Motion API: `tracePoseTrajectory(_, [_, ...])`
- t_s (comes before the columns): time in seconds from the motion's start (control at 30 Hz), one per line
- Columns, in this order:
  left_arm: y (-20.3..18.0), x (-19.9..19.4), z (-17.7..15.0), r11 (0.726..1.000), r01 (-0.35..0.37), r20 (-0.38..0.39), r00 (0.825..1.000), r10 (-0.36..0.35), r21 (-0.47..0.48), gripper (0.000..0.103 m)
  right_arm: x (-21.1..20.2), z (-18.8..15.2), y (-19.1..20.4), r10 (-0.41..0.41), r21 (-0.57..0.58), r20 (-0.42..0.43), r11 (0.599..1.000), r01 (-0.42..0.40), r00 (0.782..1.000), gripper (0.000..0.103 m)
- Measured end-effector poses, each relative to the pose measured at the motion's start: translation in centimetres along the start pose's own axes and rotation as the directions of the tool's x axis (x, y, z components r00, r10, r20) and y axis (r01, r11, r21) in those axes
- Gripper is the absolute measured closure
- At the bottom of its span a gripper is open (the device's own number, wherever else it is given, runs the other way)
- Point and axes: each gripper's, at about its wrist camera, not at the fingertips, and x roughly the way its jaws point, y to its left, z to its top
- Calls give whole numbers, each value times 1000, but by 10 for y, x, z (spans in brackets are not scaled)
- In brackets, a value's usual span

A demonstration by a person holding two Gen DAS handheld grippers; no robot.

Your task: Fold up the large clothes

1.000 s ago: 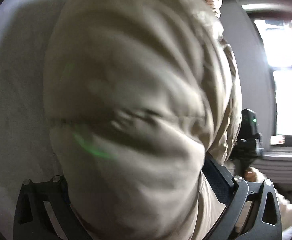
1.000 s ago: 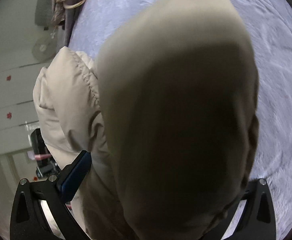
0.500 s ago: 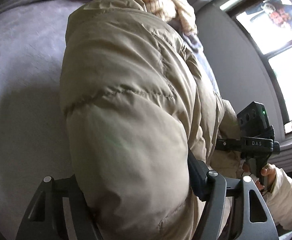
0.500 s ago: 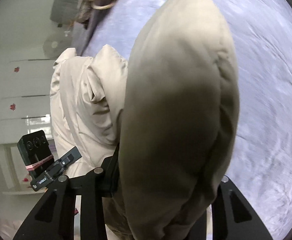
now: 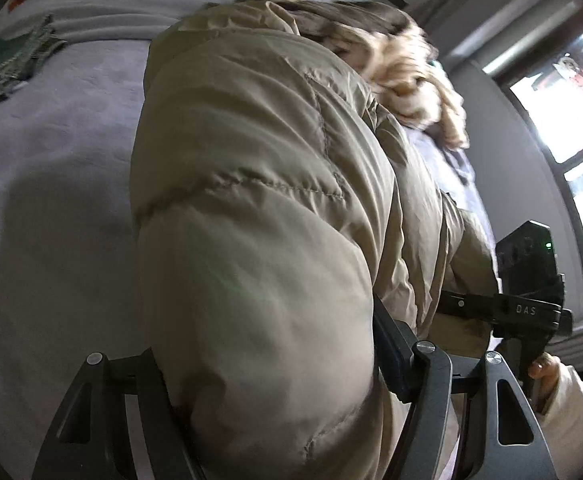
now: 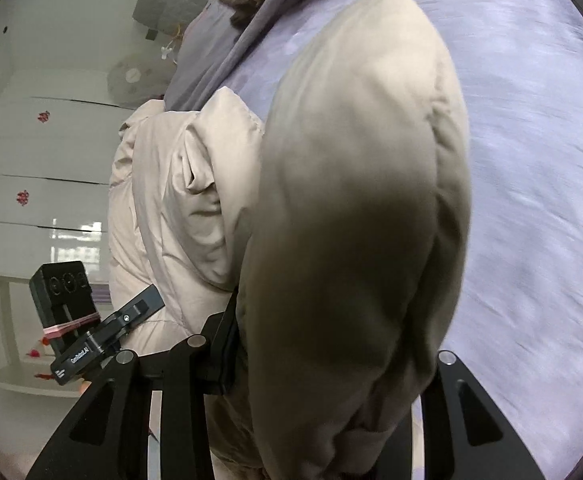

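Both tools have clamped down since the earlier frame: my left tool [image 5: 275,392] and right tool [image 6: 331,384] each pinch a thick fold of the beige puffer jacket [image 5: 259,200], lifted clear of the grey bed [image 5: 51,200]. With both ends held, I judge the jacket ready to be carried over and laid down.

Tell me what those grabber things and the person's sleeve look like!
Both grabbers are black, with triangle-shaped cutouts and shiny round bolts. The right grabber has white letters, "DAS", and a tiny green light on its boxy top. The left grabber has pink bands around its box. The sleeve is cream-white.
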Motion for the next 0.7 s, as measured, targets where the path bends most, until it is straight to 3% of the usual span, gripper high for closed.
tracePoseTrajectory(0.1, [43,16,2,999,-46,-20,999,46,-20,29,40,10,7,-59,1,-20,998,59,998,60])
tracePoseTrajectory(0.17, [70,36,-5,995,-75,-55,996,72,-71,20,59,12,5,-117,29,-34,993,118,993,55])
tracePoseTrajectory(0.27, [86,30,-22,989,-67,-48,997,62,-129,19,54,5,11,-154,48,-36,987,156,987,48])
tracePoseTrajectory(0.33, [81,18,-18,986,-104,-18,995,102,-129,20,37,-1,16,-227,29,-21,973,228,974,46])
tracePoseTrajectory(0.43, [90,-28,-9,980,-148,100,982,162,-129,20,-15,-13,28,-385,-12,107,921,388,917,46])
tracePoseTrajectory(0.47, [98,-40,-3,978,-153,137,975,172,-142,20,-35,-20,38,-427,-28,187,898,439,885,46])
tracePoseTrajectory(0.5, [108,-51,4,976,-161,171,968,186,-150,20,-41,-20,54,-415,-44,234,899,436,879,49])
tracePoseTrajectory(0.6, [107,-30,41,965,-212,188,953,240,-155,20,-43,-19,74,-320,-95,240,932,350,917,51])
tracePoseTrajectory(0.7, [103,12,69,958,-246,156,951,268,-147,20,11,9,91,-254,-64,174,961,268,951,51])
